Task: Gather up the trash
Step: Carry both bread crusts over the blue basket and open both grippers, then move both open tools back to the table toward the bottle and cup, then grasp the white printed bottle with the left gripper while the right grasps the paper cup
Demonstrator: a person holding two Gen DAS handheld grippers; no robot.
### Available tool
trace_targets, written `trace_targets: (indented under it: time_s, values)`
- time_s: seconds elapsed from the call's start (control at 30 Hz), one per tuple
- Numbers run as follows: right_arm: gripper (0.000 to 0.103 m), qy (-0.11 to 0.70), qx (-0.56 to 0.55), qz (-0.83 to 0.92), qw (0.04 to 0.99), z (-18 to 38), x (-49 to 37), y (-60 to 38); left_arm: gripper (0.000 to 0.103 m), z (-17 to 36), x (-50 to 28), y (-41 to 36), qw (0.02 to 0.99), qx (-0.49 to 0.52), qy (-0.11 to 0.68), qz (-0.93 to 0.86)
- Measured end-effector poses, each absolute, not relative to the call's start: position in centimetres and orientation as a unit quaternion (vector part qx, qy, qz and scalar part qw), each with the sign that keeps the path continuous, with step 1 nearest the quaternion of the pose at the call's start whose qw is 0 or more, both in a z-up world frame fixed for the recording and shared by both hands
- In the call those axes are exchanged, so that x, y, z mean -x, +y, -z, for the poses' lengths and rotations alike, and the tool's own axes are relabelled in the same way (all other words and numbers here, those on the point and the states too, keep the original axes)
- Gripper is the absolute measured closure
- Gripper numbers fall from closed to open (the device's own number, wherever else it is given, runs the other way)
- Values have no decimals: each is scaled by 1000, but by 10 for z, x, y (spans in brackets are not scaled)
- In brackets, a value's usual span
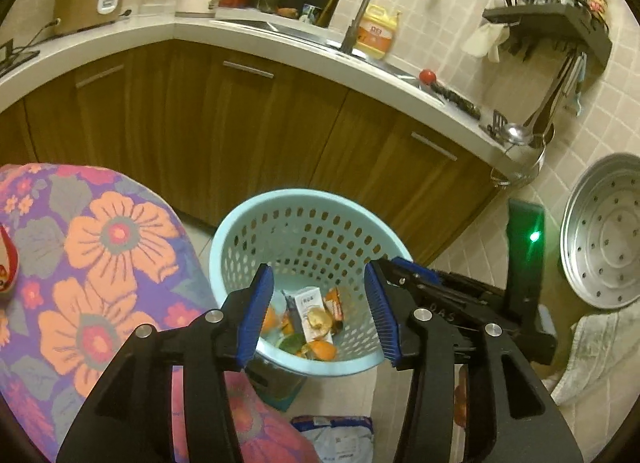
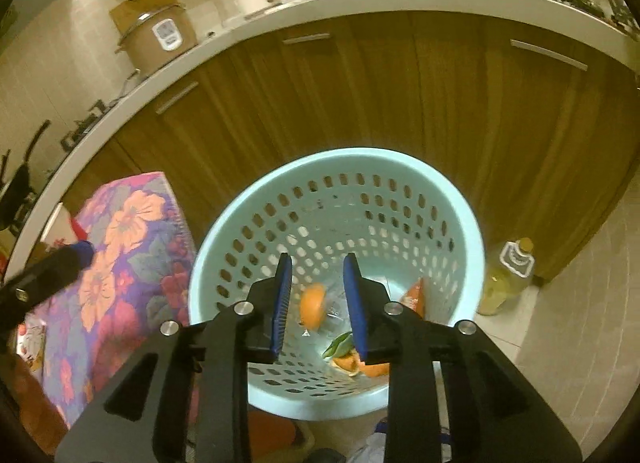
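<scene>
A light blue perforated trash basket stands on the floor by the wooden cabinets; it also shows in the right wrist view. Inside lie orange peels, a small white carton, a green leaf and an orange wrapper. An orange peel piece shows between the right gripper's fingers, inside the basket. My left gripper is open and empty above the basket's near rim. My right gripper is open above the basket mouth. The right gripper's body also shows in the left wrist view.
A table with a flowered cloth stands left of the basket. A blue-white bag lies on the floor in front. A yellow oil bottle stands right of the basket. A metal steamer tray leans at the right wall. The counter curves behind.
</scene>
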State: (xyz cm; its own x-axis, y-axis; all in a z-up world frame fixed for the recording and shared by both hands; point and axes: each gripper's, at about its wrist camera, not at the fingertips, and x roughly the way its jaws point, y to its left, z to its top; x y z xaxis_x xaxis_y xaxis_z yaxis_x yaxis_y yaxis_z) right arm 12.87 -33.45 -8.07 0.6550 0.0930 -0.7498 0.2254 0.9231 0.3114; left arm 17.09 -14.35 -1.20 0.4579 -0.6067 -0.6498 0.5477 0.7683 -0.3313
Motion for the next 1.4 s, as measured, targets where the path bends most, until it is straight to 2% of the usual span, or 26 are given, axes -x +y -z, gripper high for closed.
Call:
trace_targets:
  time_s: [0.13, 0.2, 0.23, 0.27, 0.3, 0.43, 0.53, 0.7, 0.8, 0.9, 0.97, 1.17, 1.4]
  values:
    - [78, 418, -201, 26, 886, 80, -124, -335, 57, 9, -166, -140, 852, 38, 395, 342]
    - [67, 413, -187, 26, 891, 74, -122, -326, 57, 5, -160, -130, 855, 40, 390, 339]
    - [54, 407, -182, 24, 895, 69, -120, -321, 56, 2, -156, -121, 859, 43, 384, 335]
    - [49, 399, -177, 19, 899, 64, -119, -314, 53, 0, -153, -115, 862, 45, 380, 332]
    - [49, 390, -169, 8, 905, 57, -118, -305, 48, -4, -149, -105, 866, 50, 374, 327]
    - [49, 359, -150, -45, 920, 29, -118, -267, 43, -20, -127, -63, 885, 50, 353, 299]
    - [49, 338, -133, -93, 927, 9, -121, -230, 32, -34, -107, -22, 906, 46, 331, 260]
    - [46, 327, -101, -168, 925, -8, -133, -162, 27, -49, -72, 53, 938, 27, 309, 154]
    - [45, 322, -79, -206, 921, -12, -141, -121, 21, -52, -53, 97, 949, 22, 304, 83]
    - [37, 315, -68, -237, 917, -13, -154, -88, 12, -50, -36, 138, 953, 10, 303, 3]
    - [29, 309, -53, -247, 917, -11, -163, -68, 12, -45, -28, 166, 950, 5, 310, -32]
    - [29, 331, -17, -255, 908, 10, -204, -24, 11, -17, -29, 218, 934, 59, 349, -42]
    - [29, 346, 15, -244, 906, 31, -231, -3, 11, 15, -48, 226, 922, 79, 378, -18]
